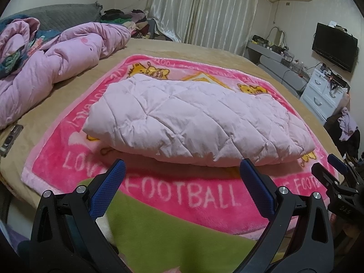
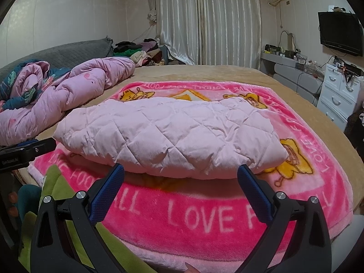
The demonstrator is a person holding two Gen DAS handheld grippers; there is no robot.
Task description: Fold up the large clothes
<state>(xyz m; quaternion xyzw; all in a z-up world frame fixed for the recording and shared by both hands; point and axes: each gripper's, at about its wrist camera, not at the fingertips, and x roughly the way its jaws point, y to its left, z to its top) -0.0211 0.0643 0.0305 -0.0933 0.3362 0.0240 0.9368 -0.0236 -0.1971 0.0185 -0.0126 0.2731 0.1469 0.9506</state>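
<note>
Lowest in both frames are my own jaws: my left gripper (image 1: 182, 173) and my right gripper (image 2: 180, 175) each stand wide apart with nothing between the blue pads, hanging just short of the garment, I judge because it needs no grip right now. Under them lies a green cloth (image 1: 173, 234), then the pink blanket (image 1: 182, 195) spread as a clean folding surface on the bed (image 2: 204, 72).

Mid-frame, the quilted pink jacket (image 2: 168, 134) rests on that blanket, already a puffy rectangular bundle, so the fold looks mostly done.

The left view catches my right gripper at its right edge and a dark flat object (image 1: 10, 140) at the left edge; the right view instead shows my left gripper's tip at its left edge.

Further back, upper left, a crumpled pink duvet (image 2: 68, 95) is pushed aside.
</note>
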